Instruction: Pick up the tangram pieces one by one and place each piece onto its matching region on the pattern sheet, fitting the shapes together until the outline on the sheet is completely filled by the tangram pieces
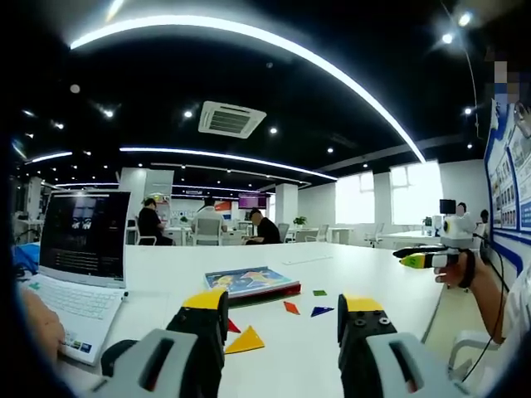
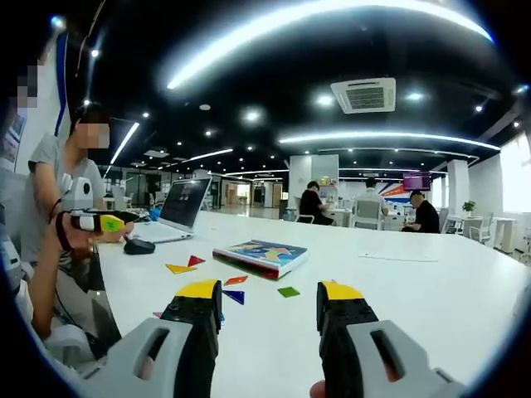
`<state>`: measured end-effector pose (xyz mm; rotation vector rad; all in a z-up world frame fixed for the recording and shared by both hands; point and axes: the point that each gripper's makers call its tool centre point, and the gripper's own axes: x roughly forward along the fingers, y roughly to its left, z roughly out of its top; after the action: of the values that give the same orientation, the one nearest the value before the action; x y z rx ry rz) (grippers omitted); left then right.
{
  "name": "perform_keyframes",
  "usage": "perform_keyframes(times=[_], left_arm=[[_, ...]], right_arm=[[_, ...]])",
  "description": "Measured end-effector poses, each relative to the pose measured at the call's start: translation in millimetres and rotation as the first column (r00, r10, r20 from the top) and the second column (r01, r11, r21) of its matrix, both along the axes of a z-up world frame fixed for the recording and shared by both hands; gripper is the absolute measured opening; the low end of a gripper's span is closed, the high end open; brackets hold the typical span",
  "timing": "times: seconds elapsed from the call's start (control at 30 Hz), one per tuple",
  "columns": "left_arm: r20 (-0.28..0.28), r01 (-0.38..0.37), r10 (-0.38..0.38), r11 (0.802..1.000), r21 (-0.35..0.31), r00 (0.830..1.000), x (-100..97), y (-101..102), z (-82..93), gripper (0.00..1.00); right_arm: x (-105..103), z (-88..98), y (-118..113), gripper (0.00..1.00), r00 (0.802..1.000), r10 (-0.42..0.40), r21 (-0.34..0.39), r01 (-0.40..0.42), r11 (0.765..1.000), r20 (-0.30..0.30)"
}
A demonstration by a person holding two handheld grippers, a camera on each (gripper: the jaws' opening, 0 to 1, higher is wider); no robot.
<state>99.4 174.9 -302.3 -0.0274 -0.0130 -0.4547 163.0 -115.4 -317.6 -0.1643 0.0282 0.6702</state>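
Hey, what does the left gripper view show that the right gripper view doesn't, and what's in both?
Left gripper view alone: the laptop's lit screen and keyboard from the front, and the right gripper held up in a hand.

Right gripper view alone: a black mouse beside the laptop, and the left gripper held up by a seated person.

Both: the white table, the colourful book, scattered tangram pieces, and open yellow-tipped jaws gripping nothing.

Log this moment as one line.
left hand-held gripper: open, empty | right hand-held gripper: open, empty | tangram pieces: loose on table | book: untouched
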Motion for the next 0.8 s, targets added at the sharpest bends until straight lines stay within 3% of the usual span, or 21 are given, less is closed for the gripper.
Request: perform_keyframes(times=[0.1, 0.23, 0.53, 0.63, 0.8], left_arm=[[0.004, 0.001, -0.001, 1.000, 0.001, 1.000, 0.3, 0, 1.3, 0.54], [0.005, -0.002, 0.002, 1.000, 0.001, 1.000, -0.5, 1, 1.8, 0.54], [0.002, -0.011, 0.011, 1.000, -0.003, 1.000, 0.0, 7, 1.6, 0.54], [0.000, -0.016, 0.016, 1.000, -0.005, 1.000, -0.3, 10, 0.7, 0.54], [0.004, -0.020, 0.020, 1.000, -0.009, 1.000, -1.1, 13, 1.8, 0.54]], right_arm=[[13, -4.0, 3, 0.48, 1.000, 0.002, -0.093, -0.003, 0.996, -0.007], [27, 2.0, 22, 0.49, 0.995, 0.079, -0.109, -0.086, 0.990, -0.060], [71, 21.5, 63, 0.49, 0.978, 0.154, -0.172, -0.178, 0.969, -0.144], [91, 23.4, 79, 0.49, 0.965, 0.159, -0.193, -0.200, 0.961, -0.208], [108, 14.6, 101, 0.50, 0.932, 0.178, -0.227, -0.256, 0.940, -0.316]])
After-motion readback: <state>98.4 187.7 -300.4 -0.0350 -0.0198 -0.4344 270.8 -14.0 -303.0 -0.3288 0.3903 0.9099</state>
